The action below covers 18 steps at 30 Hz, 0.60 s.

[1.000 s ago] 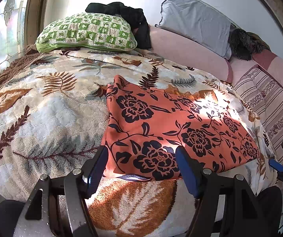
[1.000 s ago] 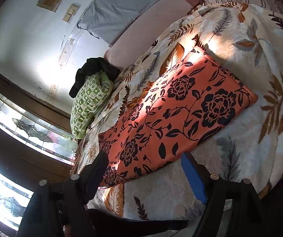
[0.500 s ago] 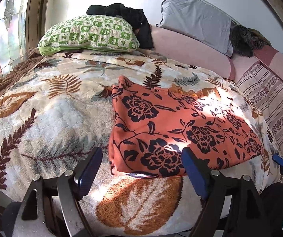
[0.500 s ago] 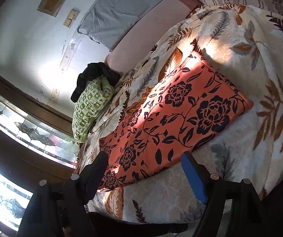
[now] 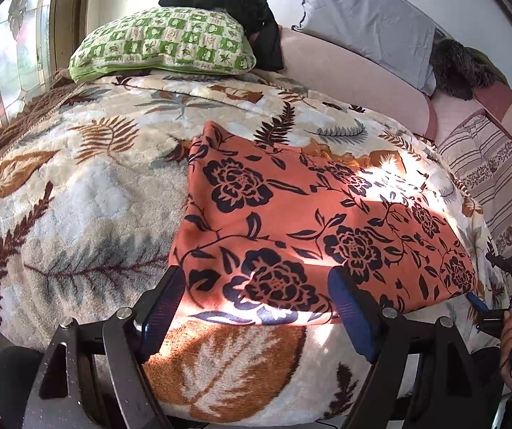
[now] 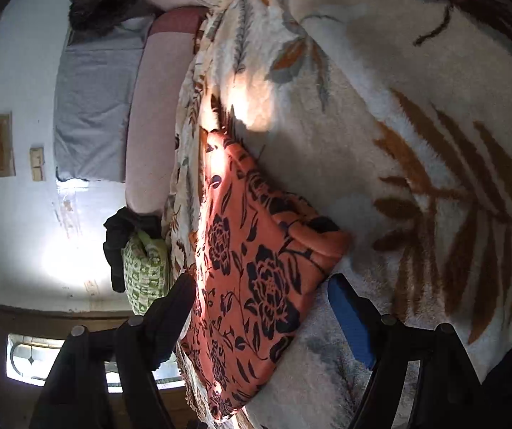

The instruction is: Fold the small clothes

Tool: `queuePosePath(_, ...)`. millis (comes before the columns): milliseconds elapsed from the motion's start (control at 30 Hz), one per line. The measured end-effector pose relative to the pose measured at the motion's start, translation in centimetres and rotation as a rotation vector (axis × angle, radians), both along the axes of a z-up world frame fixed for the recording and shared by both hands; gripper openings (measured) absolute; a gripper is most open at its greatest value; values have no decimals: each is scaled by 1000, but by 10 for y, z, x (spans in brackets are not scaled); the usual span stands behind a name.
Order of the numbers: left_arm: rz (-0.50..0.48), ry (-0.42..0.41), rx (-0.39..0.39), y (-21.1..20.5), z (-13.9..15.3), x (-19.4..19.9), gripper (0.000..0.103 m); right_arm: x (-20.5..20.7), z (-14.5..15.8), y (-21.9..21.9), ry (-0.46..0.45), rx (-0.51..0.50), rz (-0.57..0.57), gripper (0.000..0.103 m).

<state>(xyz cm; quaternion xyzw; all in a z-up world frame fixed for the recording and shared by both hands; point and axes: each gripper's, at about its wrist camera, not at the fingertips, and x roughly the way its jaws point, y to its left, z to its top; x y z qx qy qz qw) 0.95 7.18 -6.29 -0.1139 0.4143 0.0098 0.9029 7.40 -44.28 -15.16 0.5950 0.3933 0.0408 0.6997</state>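
Both grippers, left (image 5: pixel 256 307) and right (image 6: pixel 261 304), are standing wide and empty, the right having rolled down toward the orange floral cloth's (image 5: pixel 309 225) near-edge corner on the blanket (image 5: pixel 77 214), apparently preparing the next fold.

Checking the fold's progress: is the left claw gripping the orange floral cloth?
No, the left claw stands open, nothing clamped, over the orange floral cloth.

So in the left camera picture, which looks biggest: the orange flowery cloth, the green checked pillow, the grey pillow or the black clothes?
1. Orange flowery cloth, but it also lies nearest the camera.
2. Green checked pillow and grey pillow: look alike, no ranking.
3. Black clothes, partly behind the green pillow.
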Motion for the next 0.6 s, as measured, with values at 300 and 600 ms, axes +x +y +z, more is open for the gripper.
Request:
queuePosePath(300, -9, 18, 110, -48, 17, 50, 82, 20, -4, 0, 3, -25, 10, 79)
queuePosePath(600, -51, 44, 203, -84, 12, 84, 82, 43, 8, 11, -17, -186, 103, 30)
